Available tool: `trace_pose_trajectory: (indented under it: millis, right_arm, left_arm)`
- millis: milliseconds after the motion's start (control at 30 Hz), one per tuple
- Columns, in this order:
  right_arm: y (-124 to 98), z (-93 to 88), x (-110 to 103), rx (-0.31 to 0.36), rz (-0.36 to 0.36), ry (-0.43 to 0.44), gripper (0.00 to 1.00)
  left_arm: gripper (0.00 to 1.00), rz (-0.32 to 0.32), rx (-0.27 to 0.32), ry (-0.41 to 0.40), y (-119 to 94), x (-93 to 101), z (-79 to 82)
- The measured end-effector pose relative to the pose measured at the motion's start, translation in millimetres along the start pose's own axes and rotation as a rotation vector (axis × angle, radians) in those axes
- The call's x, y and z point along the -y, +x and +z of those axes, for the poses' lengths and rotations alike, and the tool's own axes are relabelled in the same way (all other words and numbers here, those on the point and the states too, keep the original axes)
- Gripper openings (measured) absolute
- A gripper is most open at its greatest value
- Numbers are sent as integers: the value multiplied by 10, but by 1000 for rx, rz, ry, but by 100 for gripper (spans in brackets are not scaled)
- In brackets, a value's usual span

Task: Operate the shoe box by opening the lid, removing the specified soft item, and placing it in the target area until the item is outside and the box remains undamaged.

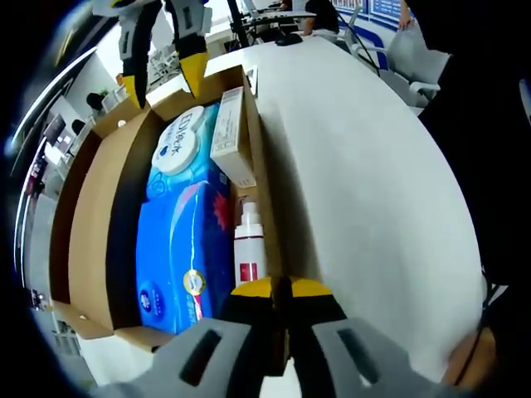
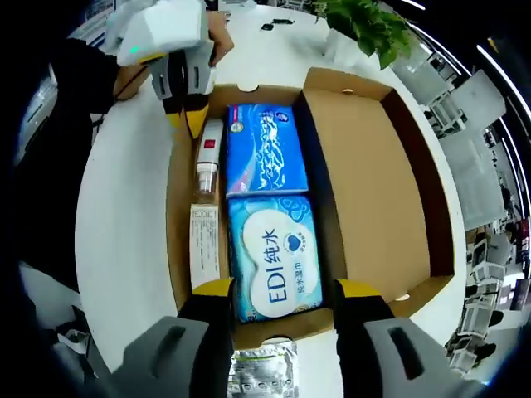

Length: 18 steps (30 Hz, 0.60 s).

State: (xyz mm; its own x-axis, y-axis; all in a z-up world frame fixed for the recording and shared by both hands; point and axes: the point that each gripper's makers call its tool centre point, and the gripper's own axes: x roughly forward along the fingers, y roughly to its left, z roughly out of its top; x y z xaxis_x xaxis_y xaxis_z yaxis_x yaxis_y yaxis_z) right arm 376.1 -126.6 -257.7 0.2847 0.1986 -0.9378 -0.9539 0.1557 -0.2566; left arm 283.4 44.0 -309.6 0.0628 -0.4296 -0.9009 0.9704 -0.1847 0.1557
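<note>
The soft, pale-blue "EDI" wet-wipe pack [image 2: 278,264] lies flat in the open brown cardboard shoe box [image 2: 365,157], its long axis running straight ahead from the right gripper [image 2: 282,303], whose yellow-tipped jaws are spread either side of its near end. Beyond it sit a glossy blue plastic tissue pack [image 2: 265,149], a small white bottle [image 2: 207,157] and a slim white carton [image 2: 205,245]. The left gripper [image 1: 280,290], jaws pressed together, grips the far box wall, so the right is nearer.

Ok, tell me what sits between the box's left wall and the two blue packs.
In the right gripper view, a white spray bottle and a slim white carton lie end to end there, inside the cardboard box.
</note>
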Motion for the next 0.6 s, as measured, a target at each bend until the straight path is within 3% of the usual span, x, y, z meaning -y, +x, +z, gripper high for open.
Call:
trace_pose_trajectory:
  millis: [600]
  right_arm:
    - [547, 60, -81, -46, 116, -48, 60]
  left_arm:
    - [3, -2, -1, 1, 13, -16, 7]
